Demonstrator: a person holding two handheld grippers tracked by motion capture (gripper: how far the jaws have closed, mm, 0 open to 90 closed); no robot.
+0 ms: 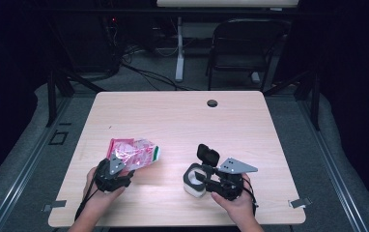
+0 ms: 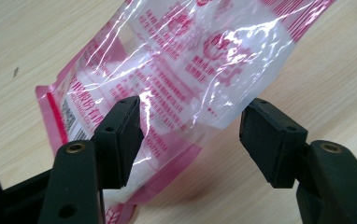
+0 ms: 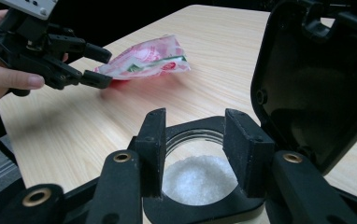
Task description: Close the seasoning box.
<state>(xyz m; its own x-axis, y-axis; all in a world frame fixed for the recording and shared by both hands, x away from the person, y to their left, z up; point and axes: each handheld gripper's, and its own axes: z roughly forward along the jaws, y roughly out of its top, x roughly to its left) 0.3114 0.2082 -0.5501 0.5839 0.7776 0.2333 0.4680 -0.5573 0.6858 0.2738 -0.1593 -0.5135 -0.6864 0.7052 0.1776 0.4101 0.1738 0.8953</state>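
A clear bag with pink print (image 1: 138,152) lies on the table's left half, its near end lifted. My left gripper (image 1: 126,169) is open, and the bag's lower end (image 2: 190,60) sits between its two pads (image 2: 120,133). In the right gripper view the bag (image 3: 144,60) juts from the left gripper (image 3: 99,66). A white jar (image 1: 192,187) stands front right with its black flip lid (image 1: 207,154) swung up. My right gripper (image 3: 194,126) is closed in on the jar's mouth, one pad on each side. White granules (image 3: 200,179) show inside the jar, beside the lid (image 3: 317,84).
The wooden table (image 1: 182,121) has a round cable hole (image 1: 212,103) near its far edge. A dark folding chair (image 1: 243,43) and a desk leg stand on the floor beyond. A hand holds each gripper at the front edge.
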